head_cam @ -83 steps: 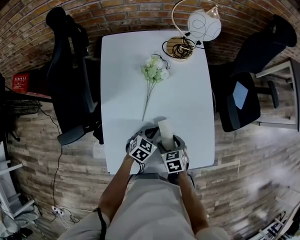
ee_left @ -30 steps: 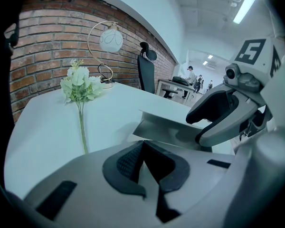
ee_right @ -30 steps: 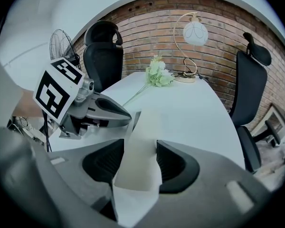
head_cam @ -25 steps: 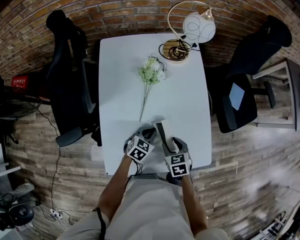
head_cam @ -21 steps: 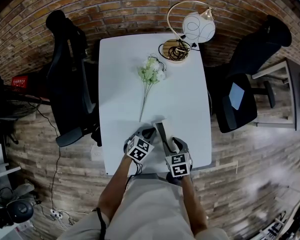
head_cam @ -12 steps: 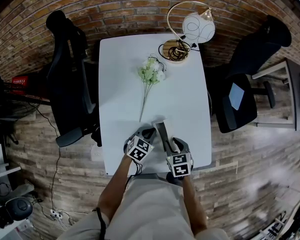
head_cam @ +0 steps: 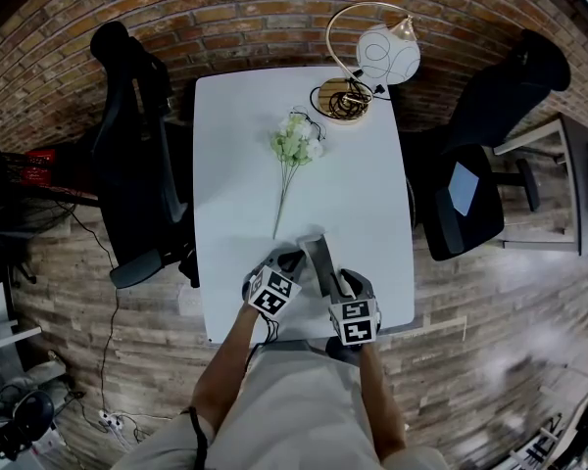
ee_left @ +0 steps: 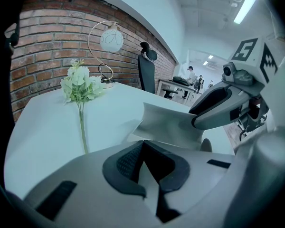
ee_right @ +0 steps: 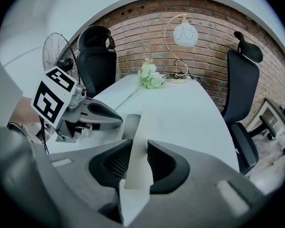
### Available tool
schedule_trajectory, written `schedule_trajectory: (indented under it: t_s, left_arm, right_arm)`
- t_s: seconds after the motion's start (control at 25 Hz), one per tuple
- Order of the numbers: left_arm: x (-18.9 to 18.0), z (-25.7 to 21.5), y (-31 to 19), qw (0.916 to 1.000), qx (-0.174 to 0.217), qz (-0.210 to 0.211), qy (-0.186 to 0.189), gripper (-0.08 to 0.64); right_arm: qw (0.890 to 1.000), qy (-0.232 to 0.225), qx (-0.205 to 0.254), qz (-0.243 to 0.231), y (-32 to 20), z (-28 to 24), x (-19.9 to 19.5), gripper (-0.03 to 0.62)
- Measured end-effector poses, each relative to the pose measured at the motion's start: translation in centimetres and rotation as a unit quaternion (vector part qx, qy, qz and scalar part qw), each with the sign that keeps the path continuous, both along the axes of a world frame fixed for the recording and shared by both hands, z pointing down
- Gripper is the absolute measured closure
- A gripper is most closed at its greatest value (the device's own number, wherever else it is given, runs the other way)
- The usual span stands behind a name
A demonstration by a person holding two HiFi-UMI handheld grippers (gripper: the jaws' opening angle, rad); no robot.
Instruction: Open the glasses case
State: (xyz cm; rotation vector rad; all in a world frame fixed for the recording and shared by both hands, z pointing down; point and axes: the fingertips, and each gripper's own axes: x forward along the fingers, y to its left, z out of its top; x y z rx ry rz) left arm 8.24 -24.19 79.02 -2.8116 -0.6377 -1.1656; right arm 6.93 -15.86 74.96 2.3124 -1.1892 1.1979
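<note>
The grey glasses case [head_cam: 318, 256] stands at the near edge of the white table [head_cam: 363, 194], between both grippers. Its pale lid [ee_left: 171, 125] rises from the base. My left gripper [head_cam: 294, 262] is shut on a thin edge of the case's lower part [ee_left: 147, 172]. My right gripper [head_cam: 333, 282] has just been closing its jaws, and its pads [ee_right: 116, 163] now press on the lid [ee_right: 137, 148], seen edge-on between them. In the left gripper view the right gripper [ee_left: 218, 108] sits over the lid's far side.
A bunch of white artificial flowers [head_cam: 296, 145] lies mid-table, and a gold lamp with a globe shade [head_cam: 372, 57] stands at the far edge. Black office chairs [head_cam: 137, 145] [head_cam: 500, 145] flank the table. A fan [ee_right: 57, 51] stands to the left.
The right gripper has shifted slightly toward the near edge of the table. The lid now shows narrower and darker than before. The left gripper has stayed in place.
</note>
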Motion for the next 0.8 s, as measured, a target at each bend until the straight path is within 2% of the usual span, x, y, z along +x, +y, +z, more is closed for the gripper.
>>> schedule_trajectory:
  t_s: [0.24, 0.8]
  left_arm:
    - [-0.1, -0.1, -0.1, 1.0, -0.001, 0.0, -0.001, 0.555]
    - [0.0, 0.1, 0.0, 1.0, -0.001, -0.003, 0.0, 0.555]
  right_arm:
    - [1.0, 0.0, 0.002, 0.02, 0.7, 0.2, 0.6, 0.512]
    - [0.999, 0.0, -0.008, 0.038, 2.1, 0.9, 1.5, 0.528]
